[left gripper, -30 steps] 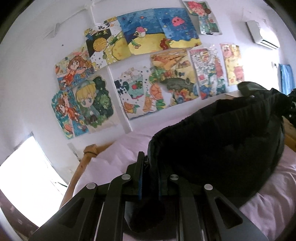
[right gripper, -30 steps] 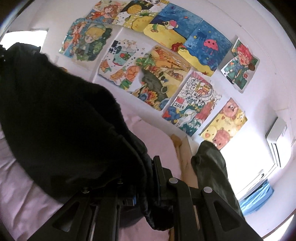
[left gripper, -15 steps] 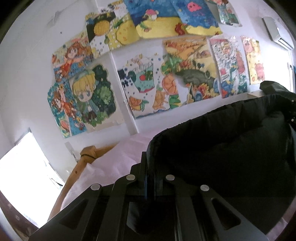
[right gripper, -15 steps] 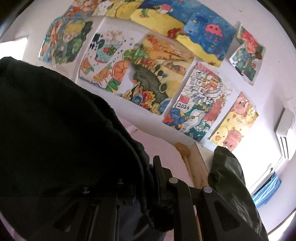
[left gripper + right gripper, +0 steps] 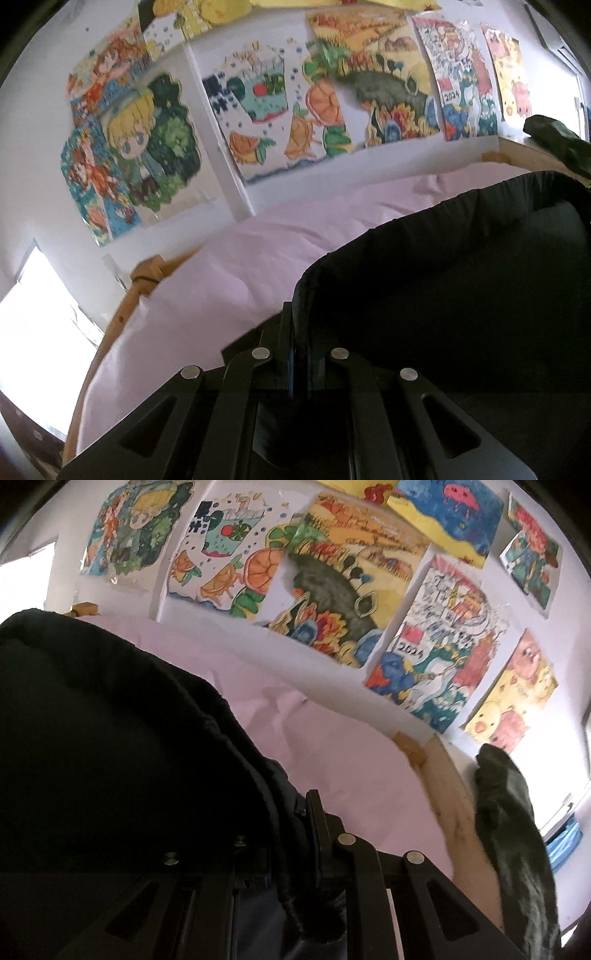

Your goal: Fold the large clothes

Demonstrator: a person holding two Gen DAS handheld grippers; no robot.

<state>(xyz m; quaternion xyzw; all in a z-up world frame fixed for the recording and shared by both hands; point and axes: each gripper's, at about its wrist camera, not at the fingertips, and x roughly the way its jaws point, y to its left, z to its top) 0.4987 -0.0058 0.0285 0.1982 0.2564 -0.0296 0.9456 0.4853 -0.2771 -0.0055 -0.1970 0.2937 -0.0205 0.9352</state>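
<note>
The black garment [image 5: 461, 295] stretches between both tools above the pink bedsheet [image 5: 240, 266]. The left gripper [image 5: 297, 332] is clamped tight on its hem; the right gripper [image 5: 303, 812] pinches the bunched opposite edge [image 5: 288, 867]. Compared with a second ago, both have dropped lower, the wall drawings [image 5: 258, 110] loom nearer, and the cloth sits closer to the sheet.
</note>
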